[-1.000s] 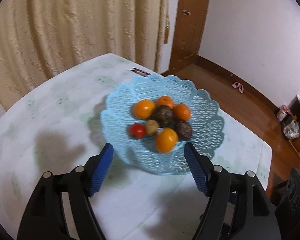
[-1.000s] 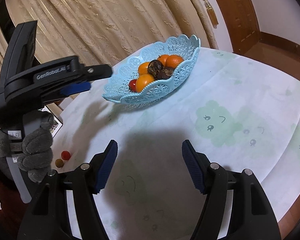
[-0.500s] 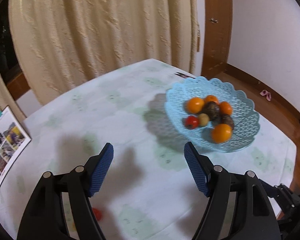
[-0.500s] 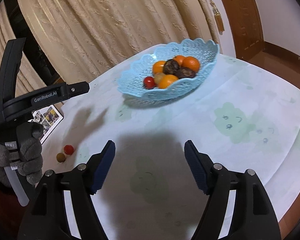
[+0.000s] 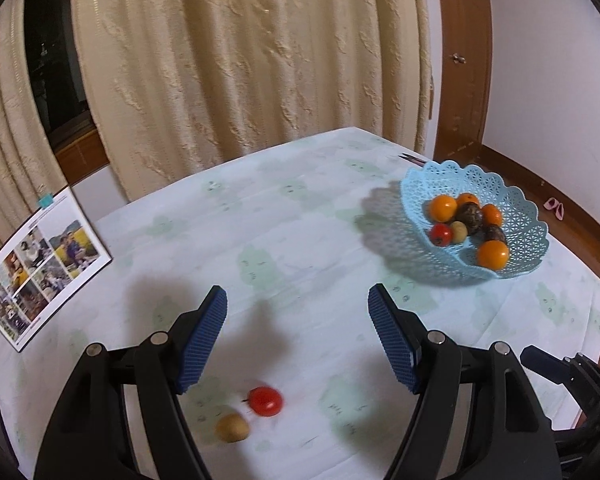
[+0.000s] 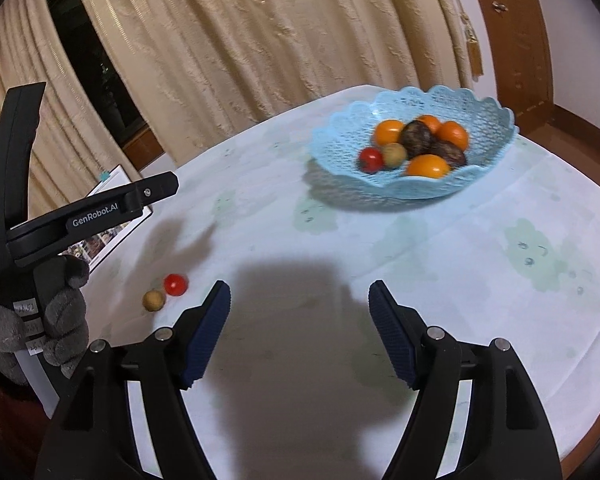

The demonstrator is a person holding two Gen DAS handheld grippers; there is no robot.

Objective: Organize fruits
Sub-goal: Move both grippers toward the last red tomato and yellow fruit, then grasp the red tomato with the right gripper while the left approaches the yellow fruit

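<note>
Photo sheet (image 5: 40, 264) lies at the left edge of the surface (image 5: 300, 232), partly overhanging.

Left gripper (image 5: 296, 320): jaws wide open, nothing between them, hovering above the near-left part of the surface. Just below it, two loose fruits: brown fruit (image 5: 232, 427) and tomato (image 5: 265, 401), close together, possibly touching; slight blur in the left view.

Right gripper (image 6: 298, 312): jaws wide open, empty, over the near middle of the surface.

Basket (image 5: 536, 224), light-blue lattice plastic, sits toward the far-right corner, well apart from the loose pair. Holds oranges (image 6: 427, 166), two dark fruits, one tomato, one brown fruit.

Handling, judged: tomato is light, smooth, thin-skinned, so it bruises or splits under a hard squeeze and rolls if nudged. Take it across its widest part, pads on opposite sides, light closure. Brown fruit looks firmer and matte, so less slippery; same grip. Since they sit so close, a jaw coming down between them may push one away.

Surface: round, pale printed cloth, a few wrinkles. Room: cream curtains behind, wooden door and floor to the right.
</note>
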